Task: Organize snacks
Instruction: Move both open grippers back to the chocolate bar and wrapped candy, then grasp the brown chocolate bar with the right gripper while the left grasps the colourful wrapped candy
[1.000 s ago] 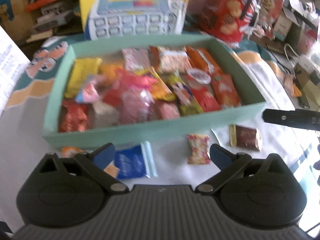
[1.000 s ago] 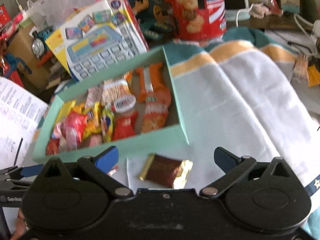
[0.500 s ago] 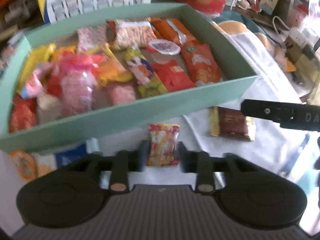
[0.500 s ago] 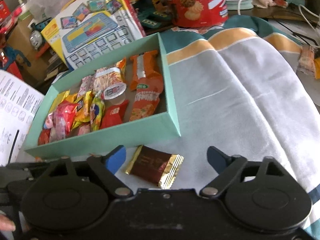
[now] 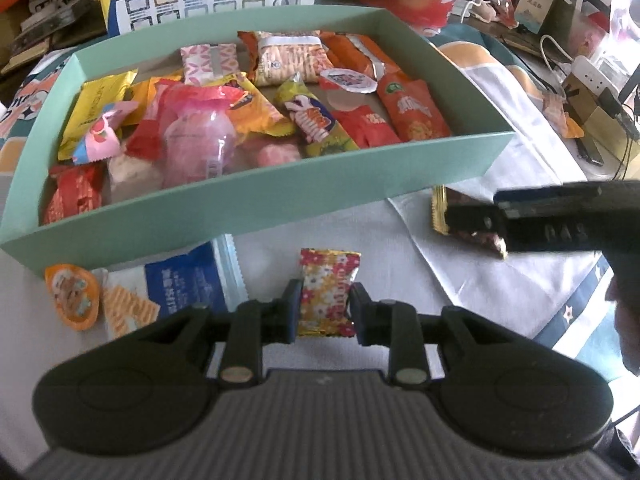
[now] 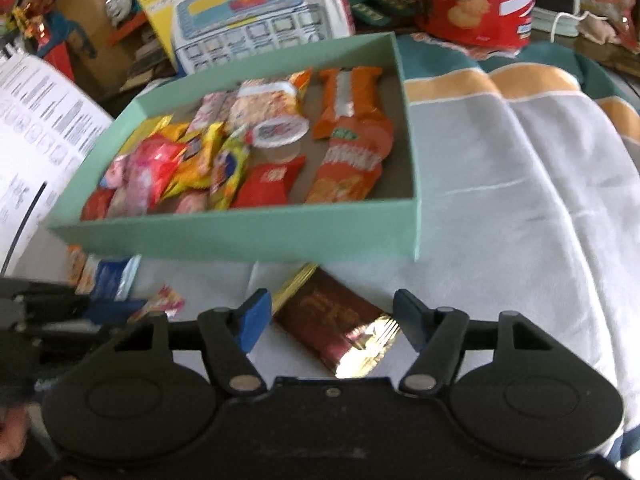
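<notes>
A mint-green box (image 5: 256, 208) holds several snack packets. In the left wrist view my left gripper (image 5: 323, 312) is shut on a red and yellow flowered candy packet (image 5: 326, 296) in front of the box. My right gripper (image 6: 334, 320) is open, its fingers on either side of a brown chocolate bar with gold ends (image 6: 340, 328) lying on the cloth by the box's front right corner. That bar also shows in the left wrist view (image 5: 460, 216), partly hidden by the right gripper.
A blue wrapper (image 5: 188, 284), an orange jelly cup (image 5: 72, 296) and a wafer packet (image 5: 128, 312) lie on the cloth left of the candy. Toy boxes (image 6: 256, 12) and a red biscuit bag (image 6: 476, 0) stand behind the green box. White paper (image 6: 36, 128) lies at left.
My left gripper closed from wide open onto the flowered candy. My right gripper moved down and forward until its fingers straddle the chocolate bar.
</notes>
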Motion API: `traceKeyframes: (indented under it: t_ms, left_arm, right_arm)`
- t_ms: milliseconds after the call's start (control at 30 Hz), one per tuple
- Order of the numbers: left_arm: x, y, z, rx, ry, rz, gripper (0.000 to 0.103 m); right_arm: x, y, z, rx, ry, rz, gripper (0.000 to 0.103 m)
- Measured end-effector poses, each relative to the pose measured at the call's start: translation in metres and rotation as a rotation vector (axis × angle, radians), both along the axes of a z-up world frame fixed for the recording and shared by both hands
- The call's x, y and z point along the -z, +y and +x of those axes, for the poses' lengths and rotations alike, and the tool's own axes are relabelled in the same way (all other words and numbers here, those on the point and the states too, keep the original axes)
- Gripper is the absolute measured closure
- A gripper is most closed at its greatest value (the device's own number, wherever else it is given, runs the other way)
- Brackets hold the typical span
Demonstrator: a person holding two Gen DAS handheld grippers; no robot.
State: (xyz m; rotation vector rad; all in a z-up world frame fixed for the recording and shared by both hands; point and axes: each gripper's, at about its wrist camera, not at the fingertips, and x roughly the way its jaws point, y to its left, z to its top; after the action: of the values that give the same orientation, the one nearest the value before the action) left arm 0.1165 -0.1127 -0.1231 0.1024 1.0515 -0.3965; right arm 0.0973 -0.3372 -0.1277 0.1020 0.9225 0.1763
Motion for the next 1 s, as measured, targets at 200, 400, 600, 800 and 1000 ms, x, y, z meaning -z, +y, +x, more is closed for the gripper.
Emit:
traceKeyframes:
  t_ms: [200,400,600,800,1000]
  left_arm:
    - [0.001,0.013,-0.005,-0.015,0.002,-0.036,0.077]
    - [0.000,0.018,-0.005,-0.024,0.014,-0.044,0.073]
    - [0.001,0.015,-0.004,-0.004,0.018,-0.049,0.061]
    - [0.001,0.005,-0.011,0.021,-0.037,0.031,0.078]
    - [-0.007,0.014,-0.017,0.009,-0.023,-0.002,0.079]
  right_arm:
    - [0.006,0.030,-0.039,-0.092,-0.030,-0.172,0.057]
    - [0.001,0.033,-0.032,-0.091,-0.005,-0.163,0.055]
    - [0.007,0.038,-0.023,-0.091,-0.035,-0.205,0.054]
    - [0.007,0.041,-0.031,-0.061,-0.043,-0.229,0.067]
    - [-0.004,0.030,-0.041,-0.005,-0.025,-0.134,0.067]
